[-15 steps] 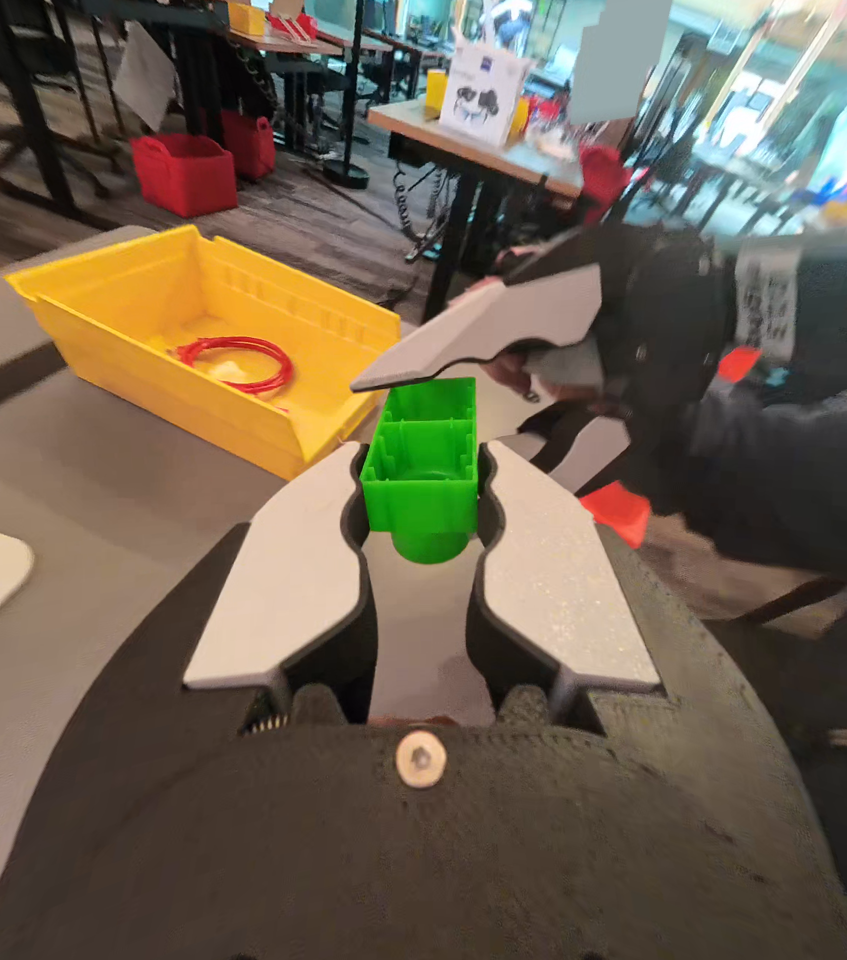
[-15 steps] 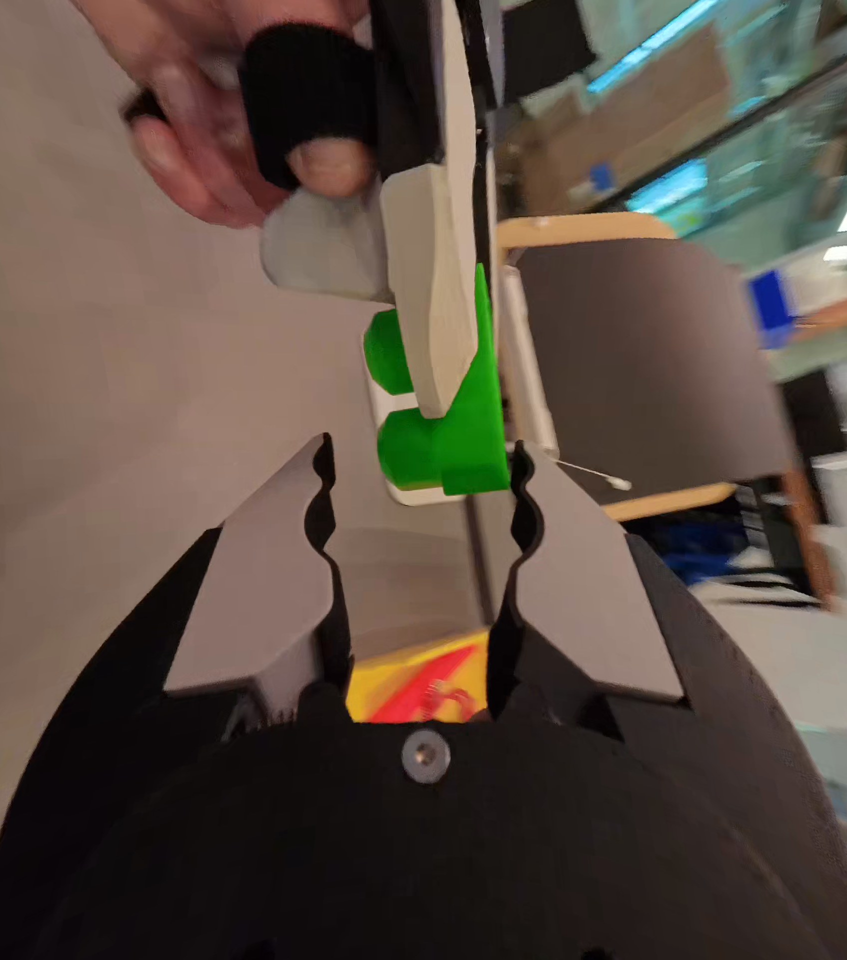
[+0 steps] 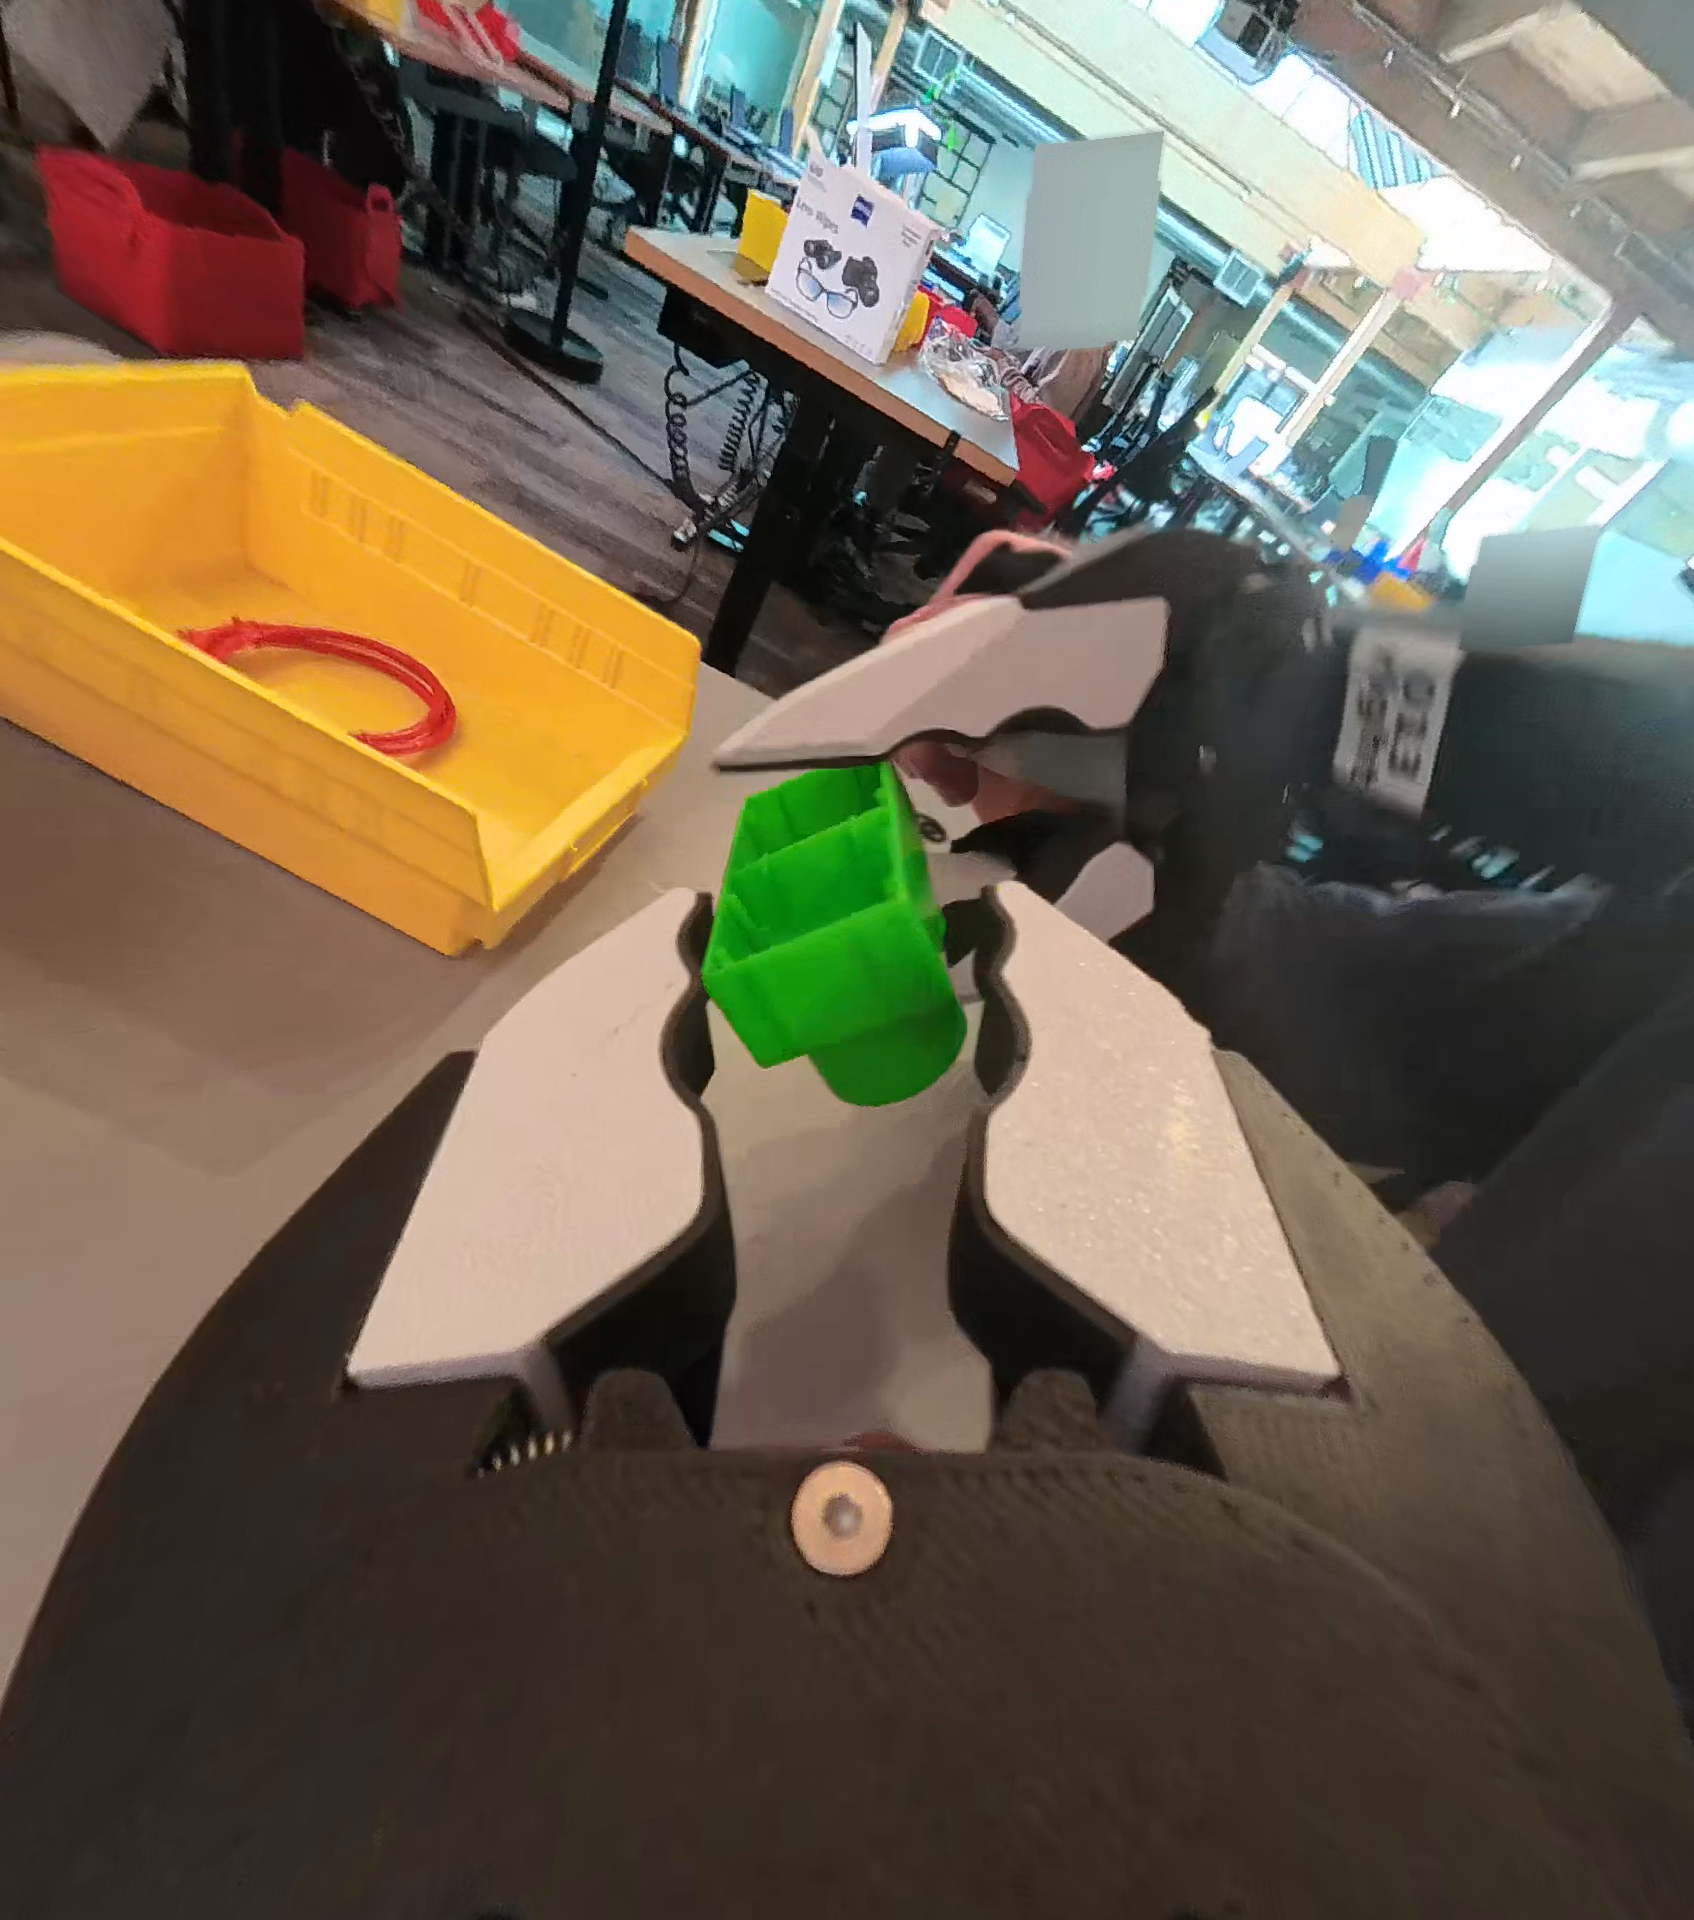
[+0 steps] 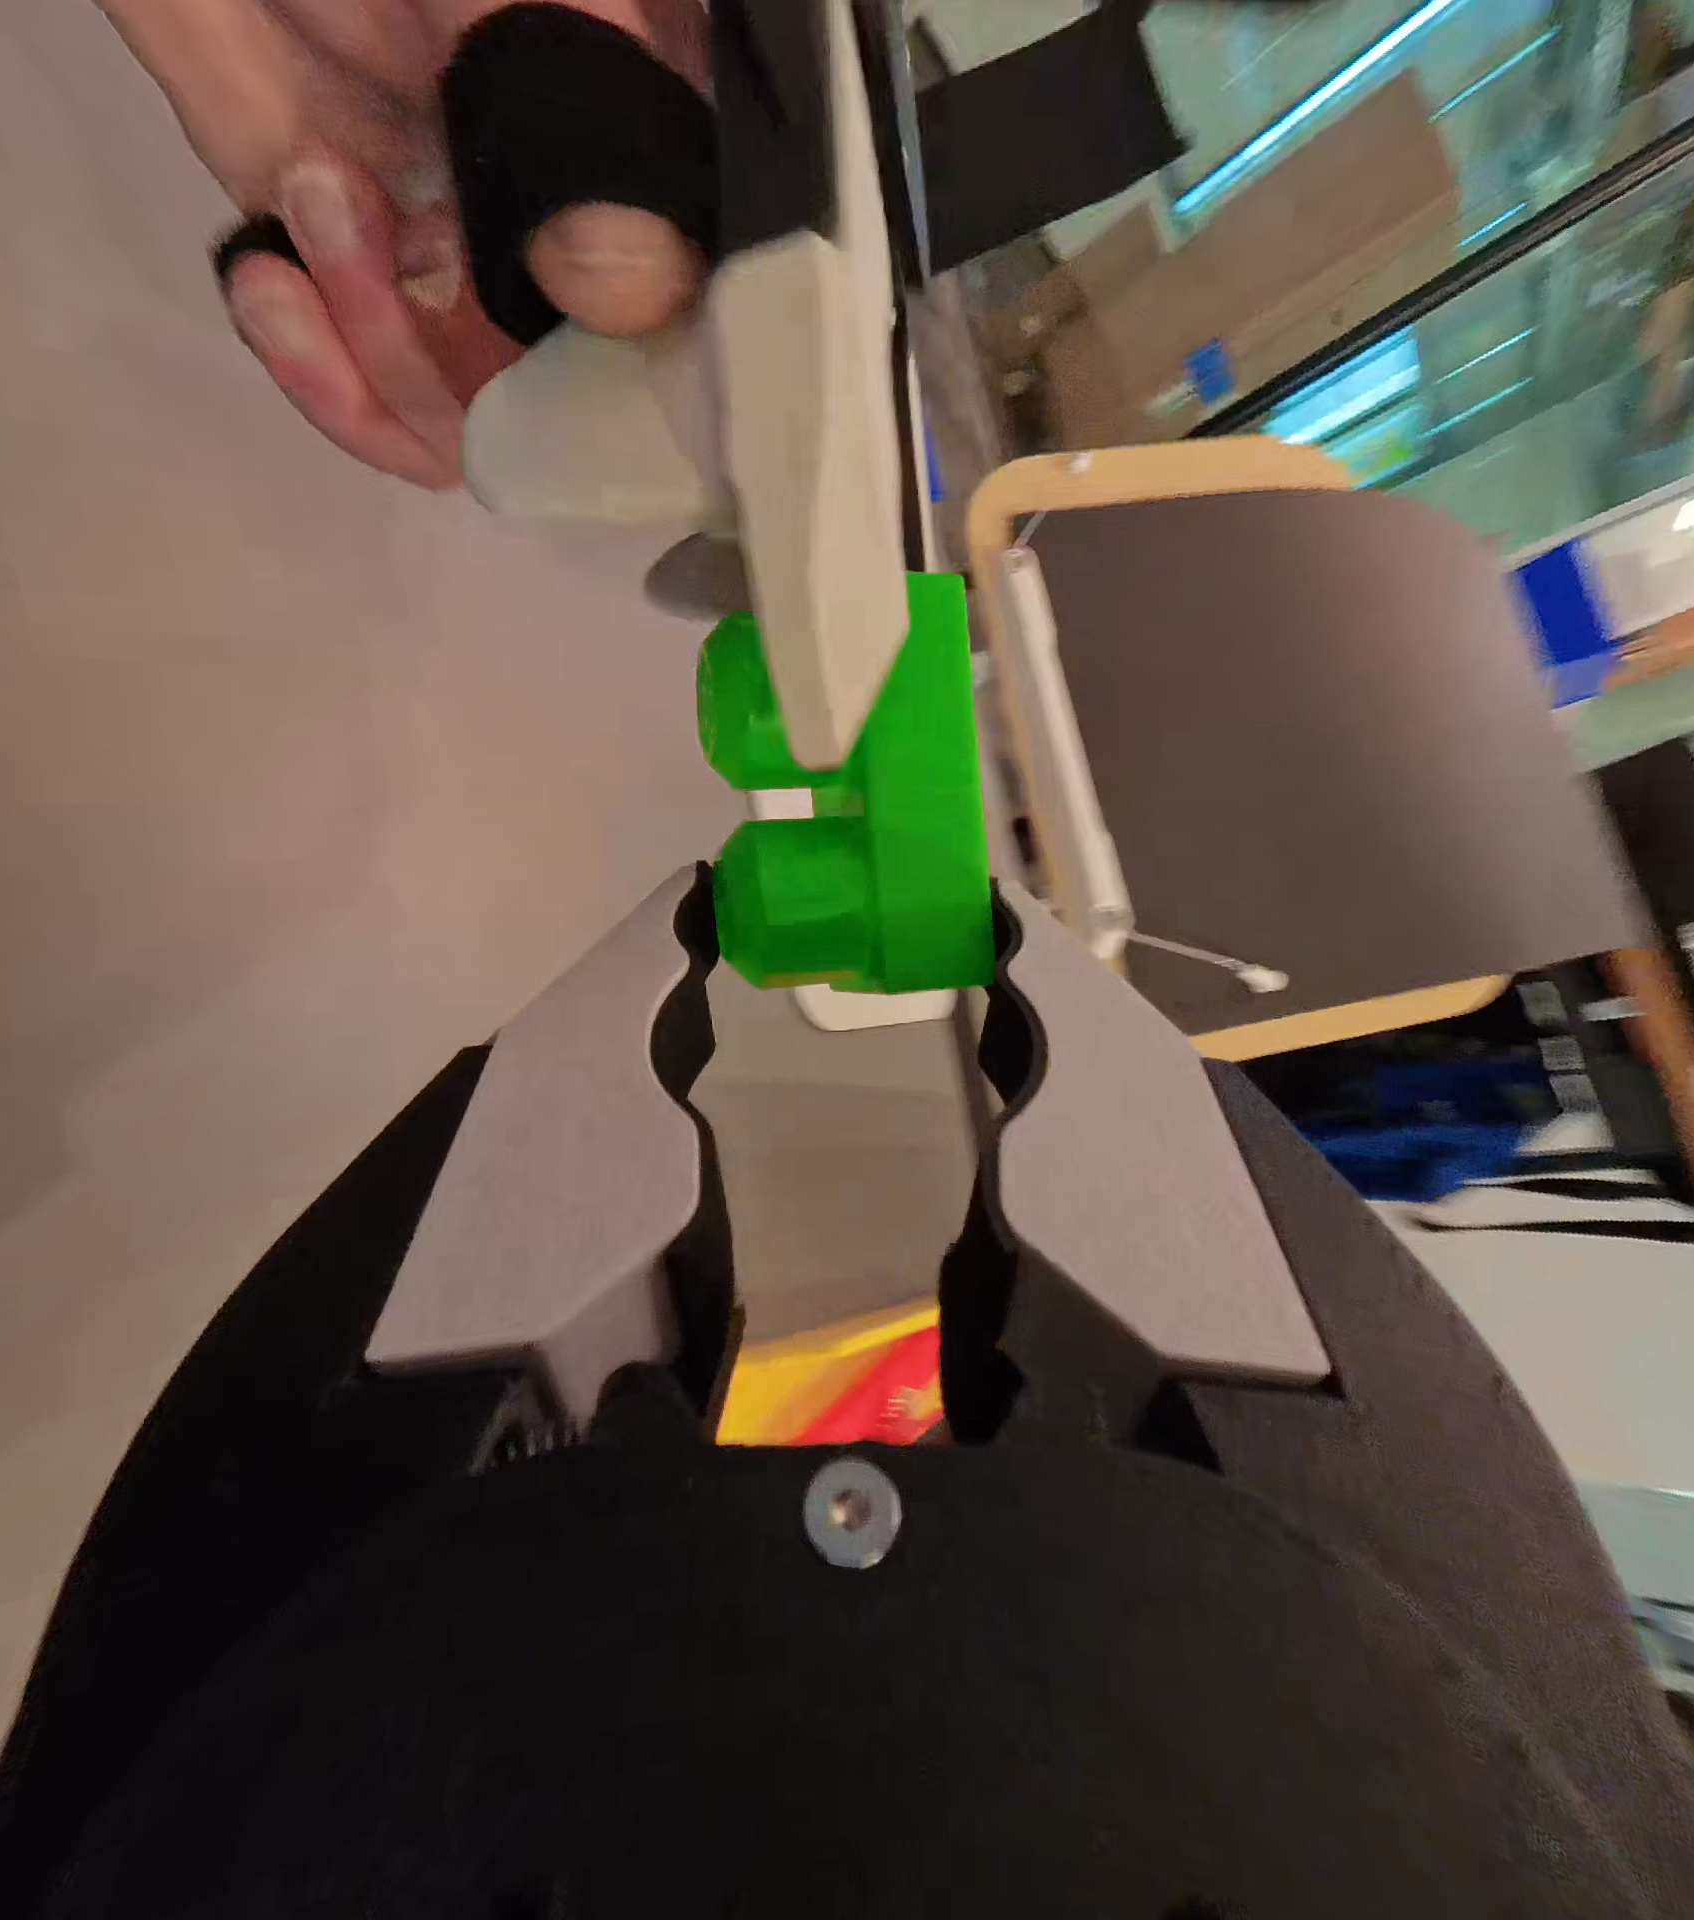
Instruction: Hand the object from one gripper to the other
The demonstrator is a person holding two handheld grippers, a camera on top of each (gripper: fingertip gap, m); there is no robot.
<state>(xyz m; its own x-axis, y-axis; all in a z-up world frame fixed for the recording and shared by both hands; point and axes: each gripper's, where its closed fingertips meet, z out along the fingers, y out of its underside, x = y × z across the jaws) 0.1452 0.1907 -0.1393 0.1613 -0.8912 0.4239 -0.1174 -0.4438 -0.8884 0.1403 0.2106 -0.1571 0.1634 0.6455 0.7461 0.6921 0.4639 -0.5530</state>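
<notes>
Right wrist view has the green block (image 4: 884, 831) mid-air between both tools: the right gripper (image 4: 853, 914) pinches its lower peg and plate, while the left gripper (image 3: 838, 956) looks slackened around it, its left finger touching and its right finger apart. Handover's nearly there, I'd say; only the left's pull-away remains. Yellow bin (image 3: 469, 831) with red wire loop (image 3: 344, 675) sits clear on the bench (image 3: 95, 1039), nothing blocking.

Left wrist view: rides the left gripper (image 3: 843, 935), close above the grey tabletop (image 3: 95, 1039), facing its far edge, yellow bin (image 3: 469, 821) and workshop beyond.
Right wrist view: rides the right gripper (image 4: 853, 914), rolled sideways.
Shared: green block (image 3: 832, 956) (image 4: 884, 821), both grippers, tabletop.
</notes>
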